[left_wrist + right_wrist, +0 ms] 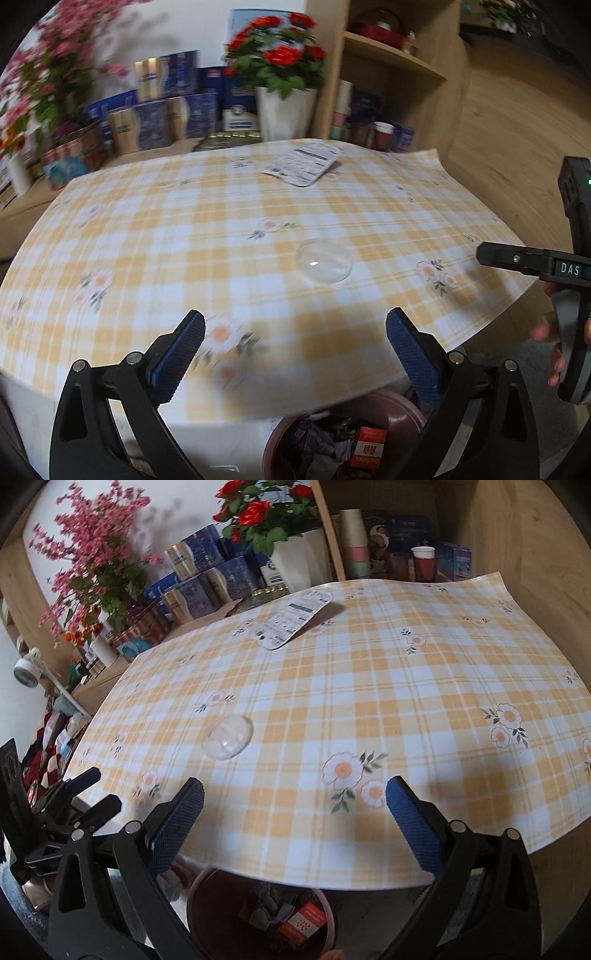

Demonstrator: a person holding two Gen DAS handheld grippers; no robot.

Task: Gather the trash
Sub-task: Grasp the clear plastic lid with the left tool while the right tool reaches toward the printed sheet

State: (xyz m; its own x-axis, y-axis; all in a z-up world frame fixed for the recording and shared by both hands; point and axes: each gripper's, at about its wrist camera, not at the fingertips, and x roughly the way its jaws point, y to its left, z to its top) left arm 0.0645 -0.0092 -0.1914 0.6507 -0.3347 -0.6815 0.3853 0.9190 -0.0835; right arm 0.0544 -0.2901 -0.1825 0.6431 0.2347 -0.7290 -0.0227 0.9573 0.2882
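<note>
A clear plastic dome lid (324,260) lies on the yellow checked tablecloth (184,240); it also shows in the right wrist view (228,736). A flat printed wrapper (303,163) lies at the table's far side, also in the right wrist view (291,620). A brown bin (388,410) with crumpled trash and a red box stands below the table's near edge, also in the right wrist view (201,915). My left gripper (295,354) is open and empty above the near edge. My right gripper (295,823) is open and empty, and shows at the right of the left wrist view (517,258).
Blue and gold boxes (162,110), a white pot of red flowers (284,107) and pink flowers (96,561) stand behind the table. A wooden shelf (391,55) with cups (423,563) is at the back right. A wooden wall (546,554) lies right.
</note>
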